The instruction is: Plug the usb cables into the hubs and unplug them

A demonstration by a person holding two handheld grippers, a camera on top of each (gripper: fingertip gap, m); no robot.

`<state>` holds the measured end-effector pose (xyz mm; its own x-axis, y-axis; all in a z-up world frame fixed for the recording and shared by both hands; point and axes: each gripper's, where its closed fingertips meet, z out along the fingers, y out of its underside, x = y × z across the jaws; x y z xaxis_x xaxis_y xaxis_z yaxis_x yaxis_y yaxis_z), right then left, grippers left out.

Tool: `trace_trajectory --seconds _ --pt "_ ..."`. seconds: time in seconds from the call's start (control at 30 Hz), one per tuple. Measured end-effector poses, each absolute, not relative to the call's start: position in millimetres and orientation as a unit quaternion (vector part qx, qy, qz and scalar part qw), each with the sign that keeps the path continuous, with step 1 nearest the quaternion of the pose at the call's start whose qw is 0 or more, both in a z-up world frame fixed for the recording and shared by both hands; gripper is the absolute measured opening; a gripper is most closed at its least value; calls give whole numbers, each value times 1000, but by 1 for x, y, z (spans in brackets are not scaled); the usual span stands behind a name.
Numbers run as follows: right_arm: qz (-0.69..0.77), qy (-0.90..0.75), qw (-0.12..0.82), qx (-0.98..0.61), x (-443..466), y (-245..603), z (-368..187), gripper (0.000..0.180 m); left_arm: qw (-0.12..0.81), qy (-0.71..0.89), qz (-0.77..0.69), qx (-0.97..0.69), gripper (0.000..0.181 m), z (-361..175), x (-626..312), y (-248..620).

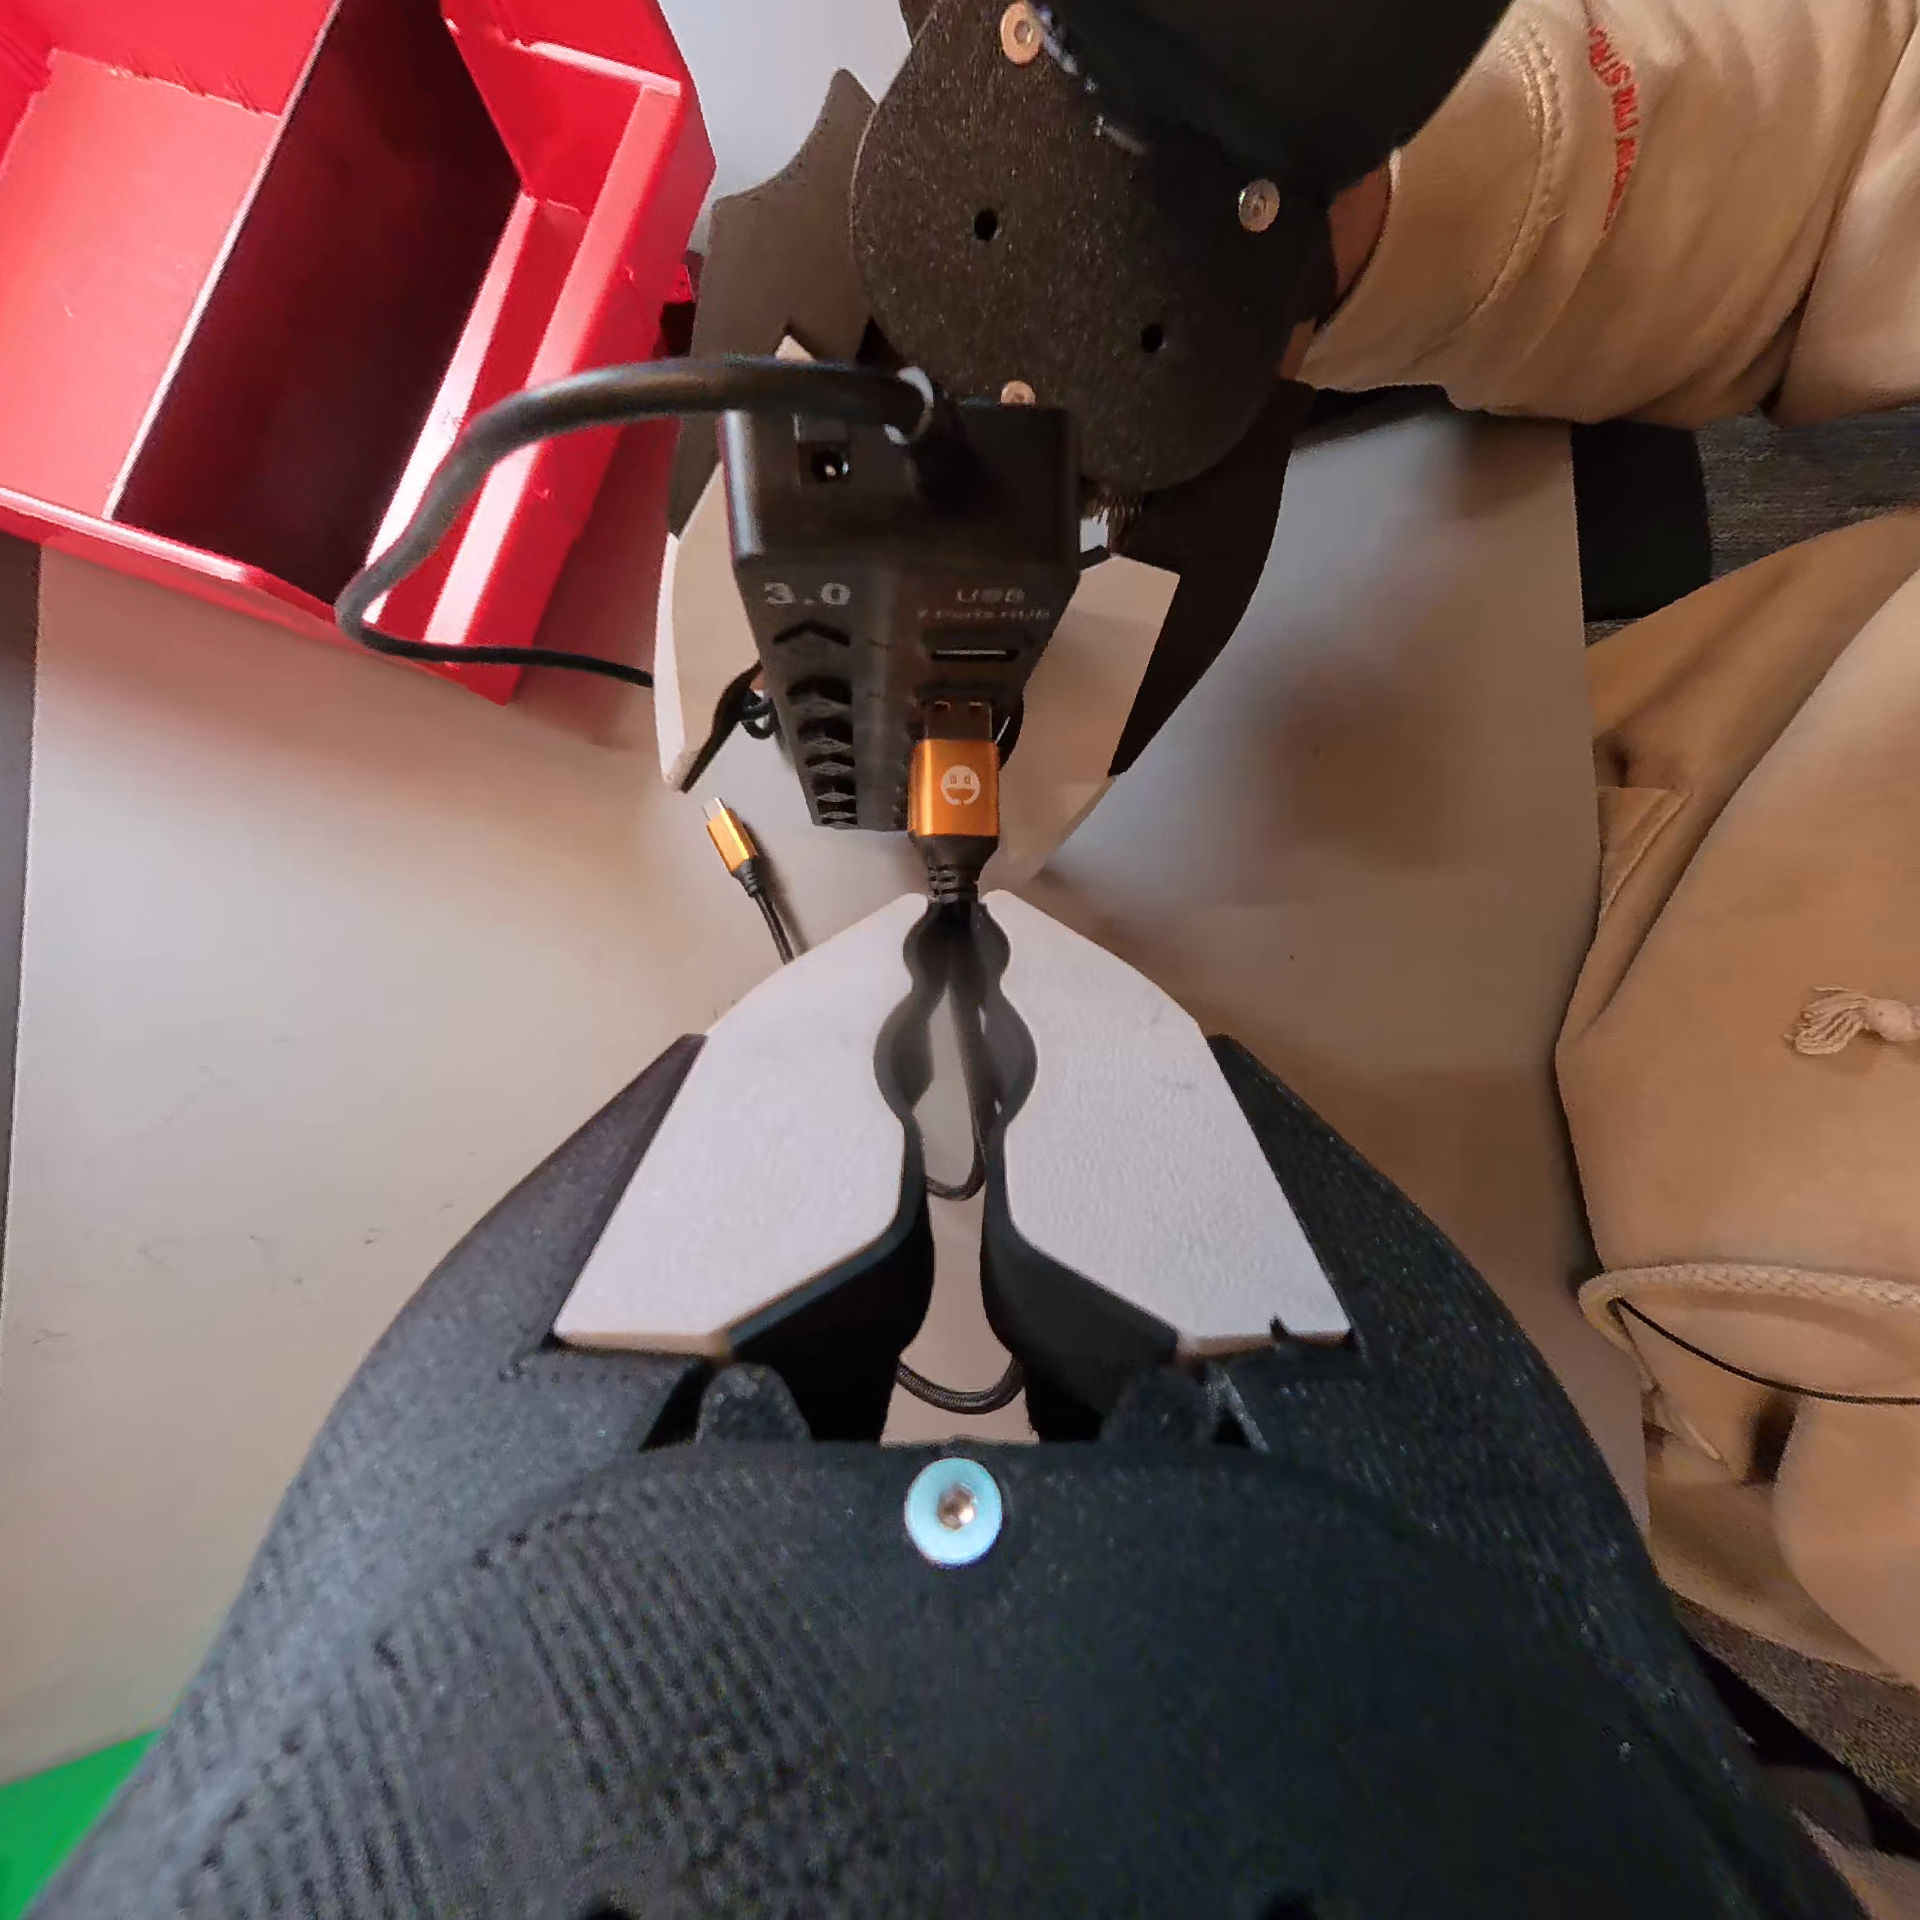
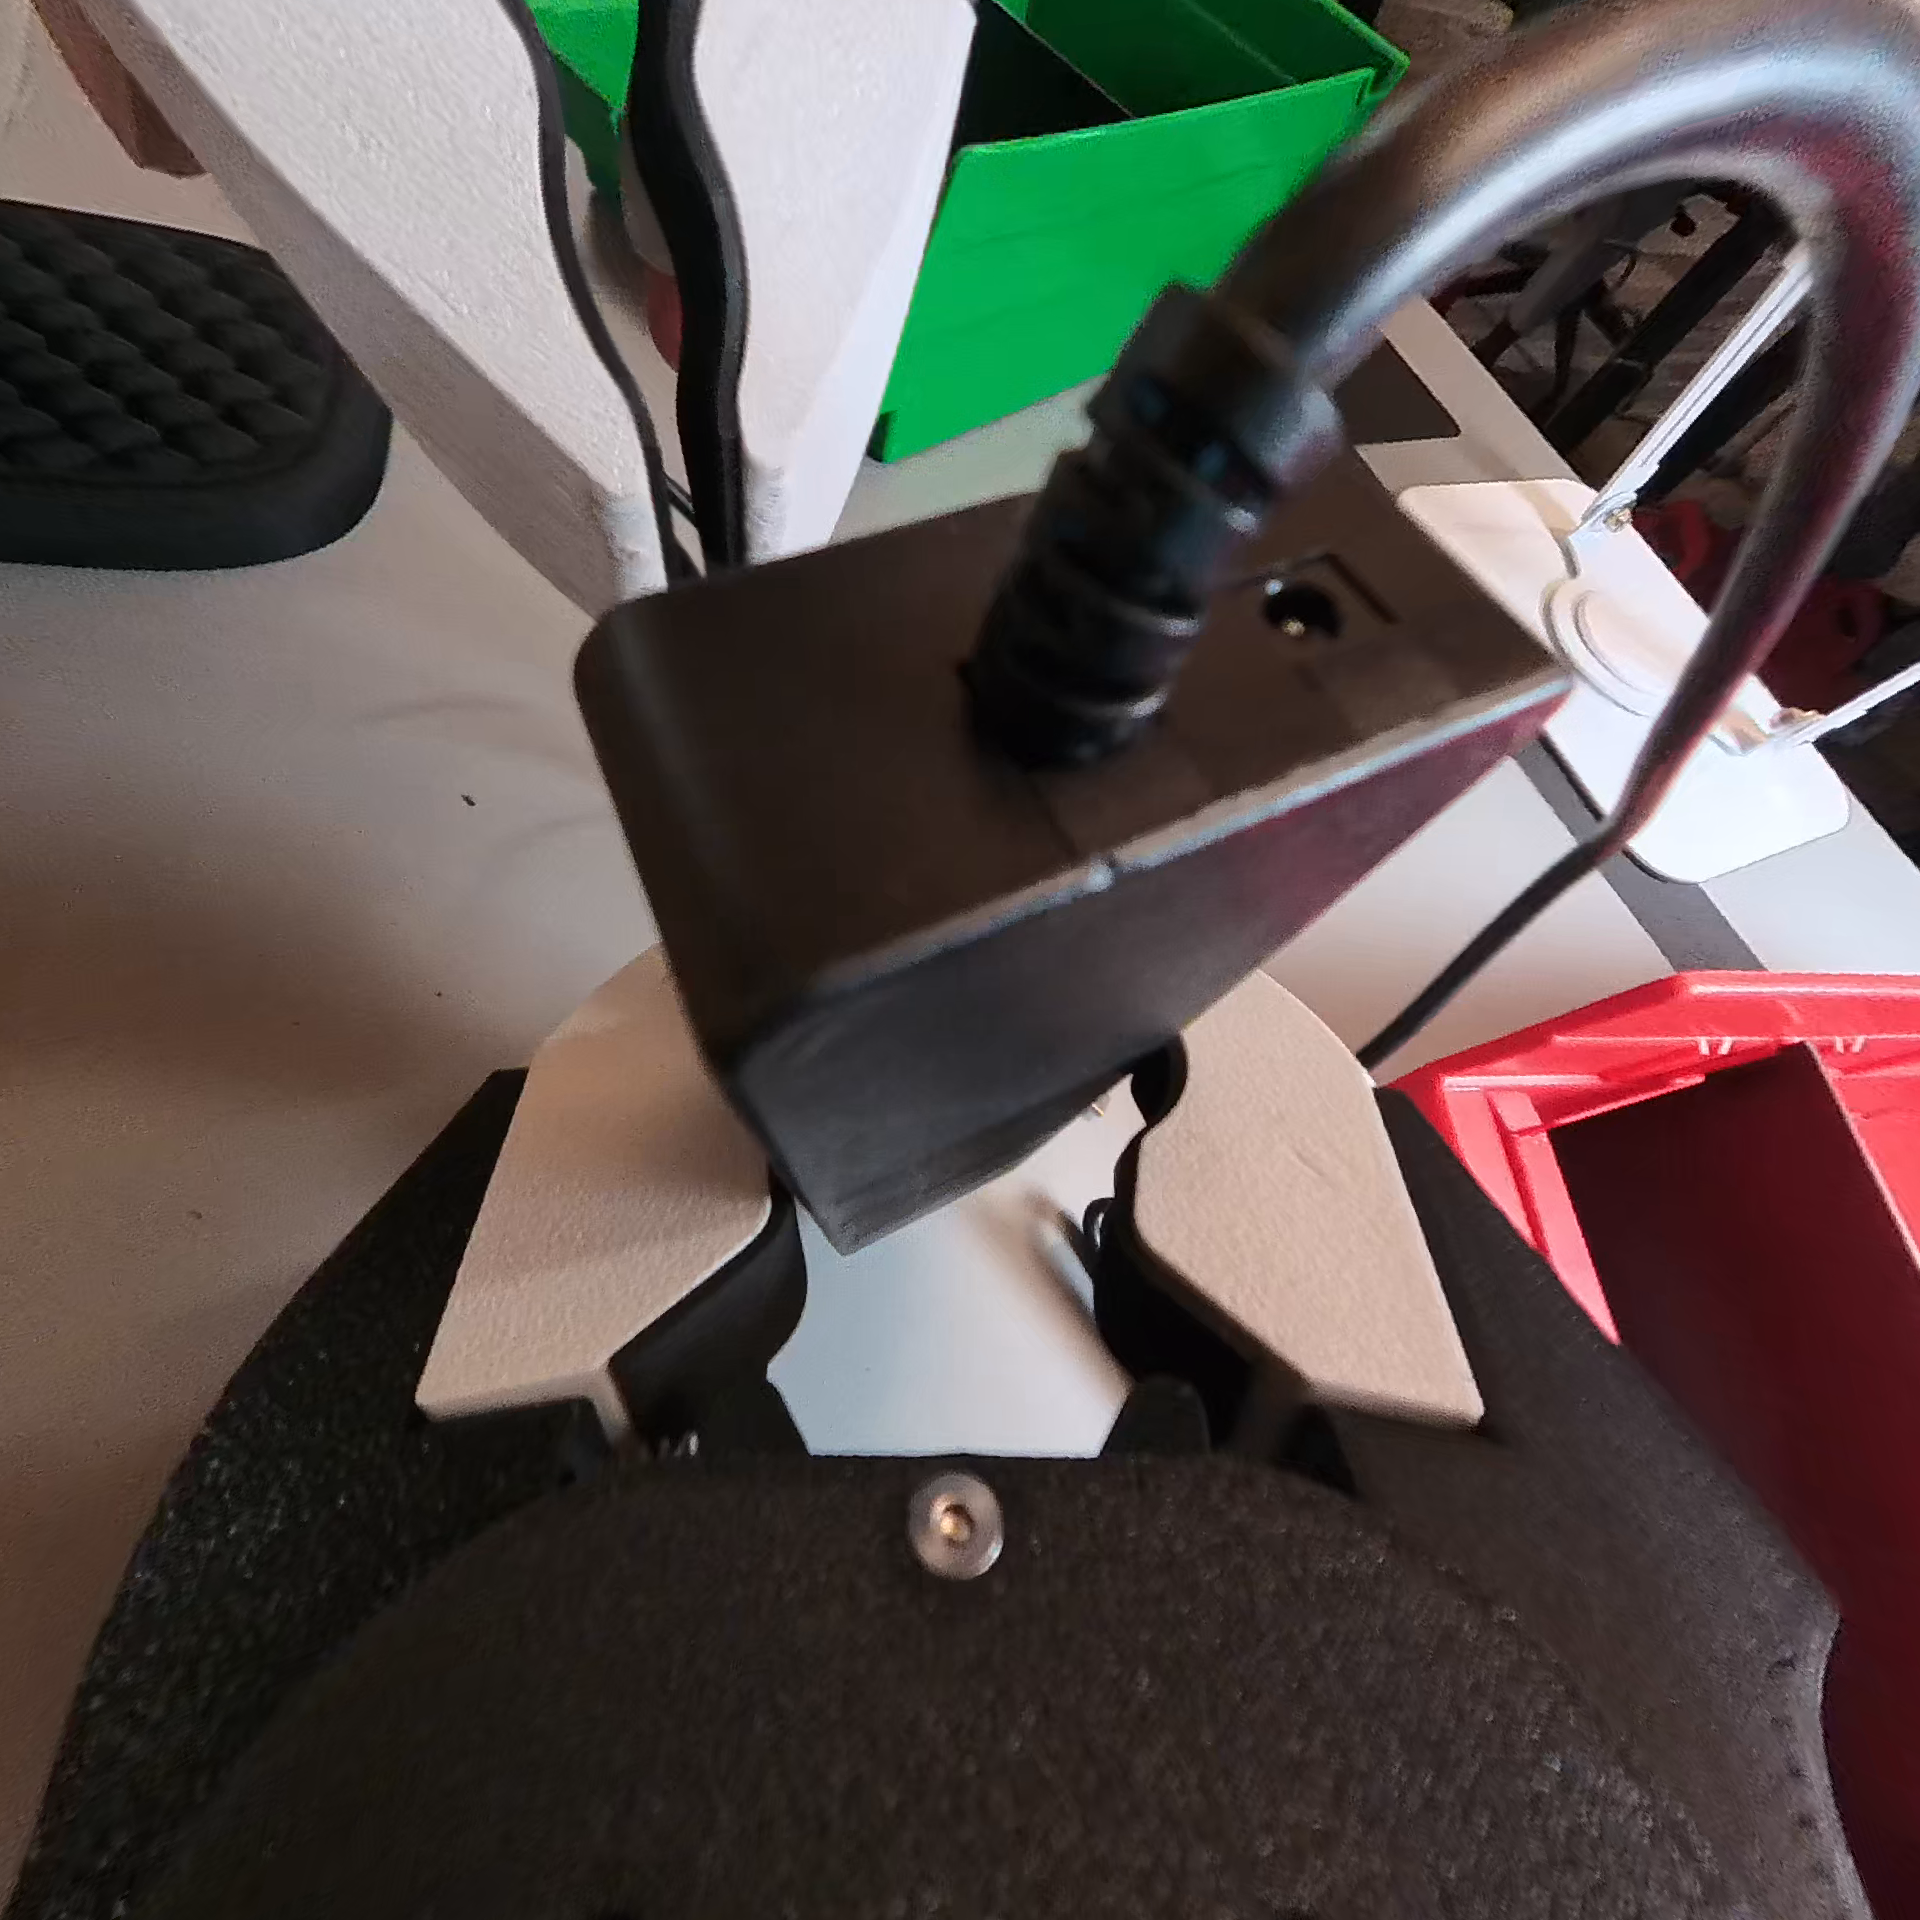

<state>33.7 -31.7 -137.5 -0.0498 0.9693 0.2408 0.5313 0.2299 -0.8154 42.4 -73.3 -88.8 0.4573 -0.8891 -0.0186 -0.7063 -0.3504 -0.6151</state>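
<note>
Left claw [image 1: 954, 902], nearest the lens in the left wrist view: its pale fingers [image 1: 800, 1091] are clenched on the braided black cable [image 1: 961, 1049] just behind the orange USB plug [image 1: 954, 784]. The plug's metal tip sits at the mouth of a port on the black hub [image 1: 894, 623]; metal still shows outside the port, so it is not fully seated. The cable's other end, a small orange connector [image 1: 730, 840], lies on the table [image 1: 312, 987] just left of the hub.

Right claw [image 2: 951, 1174]: clamped on the hub [image 2: 935, 831], holding it off the table, tilted, by its lower end. The hub's own thick black lead [image 1: 540, 416] leaves its top face beside a round power socket [image 1: 826, 464] and loops out to the left.

Red bin [image 1: 260, 260] sits at the table's far-left area in the left wrist view, touching the lead's loop or just behind it; cannot tell which. Green bin [image 2: 1122, 197] stands beyond the hub in the right wrist view. A person's beige sleeve [image 1: 1662, 260] fills the right edge of the left wrist view.
</note>
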Motion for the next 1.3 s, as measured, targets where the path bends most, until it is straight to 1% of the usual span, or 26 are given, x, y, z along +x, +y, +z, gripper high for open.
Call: trace_trajectory --seconds 0.2,0.3,0.37,0.43,0.53,0.6,0.7,0.77,0.9,1.03,1.07,1.13,1.17,1.2,1.23,1.27,1.3 --pt "278 -665 405 -563 33 -31 -138 68 301 501 -183 -791 4 -87 51 -71" --pt "312 -652 402 -562 33 -36 -131 70 324 489 -226 -778 4 -75 57 -70" --pt "309 -649 405 -565 32 -34 -132 68 327 492 -216 -777 4 -76 56 -69" --pt "342 -626 407 -571 29 -33 -126 69 348 491 -217 -769 4 -72 55 -65" --pt "395 -600 417 -556 28 -36 -110 70 383 467 -277 -747 5 -54 56 -65" --pt "423 -603 414 -534 31 -42 -105 70 414 452 -301 -731 16 -41 52 -61" --pt "484 -606 377 -507 33 -58 -104 69 444 428 -354 -703 25 -26 46 -59" --pt "531 -617 334 -475 35 -76 -103 70 424 424 -402 -692 29 -28 47 -63" --pt "622 -624 249 -403 42 -115 -95 69 367 440 -447 -687 40 -52 63 -71" --pt "644 -642 175 -377 47 -140 -105 70 349 435 -512 -654 48 -57 90 -78" --pt "641 -643 174 -381 45 -142 -108 70 339 435 -530 -645 46 -57 95 -82" --pt "618 -651 192 -397 39 -139 -114 70 325 437 -533 -648 36 -61 95 -81" --pt "614 -646 198 -408 38 -134 -113 71 324 429 -533 -653 36 -59 92 -79" --pt "613 -631 215 -424 36 -125 -109 72 334 412 -532 -660 36 -55 86 -73" --pt "604 -616 243 -443 34 -111 -106 63 350 387 -525 -673 34 -51 78 -64" --pt "587 -604 276 -462 33 -97 -105 65 368 361 -516 -684 31 -47 68 -54" --pt "566 -599 304 -479 33 -84 -104 61 385 338 -512 -689 29 -42 58 -46"
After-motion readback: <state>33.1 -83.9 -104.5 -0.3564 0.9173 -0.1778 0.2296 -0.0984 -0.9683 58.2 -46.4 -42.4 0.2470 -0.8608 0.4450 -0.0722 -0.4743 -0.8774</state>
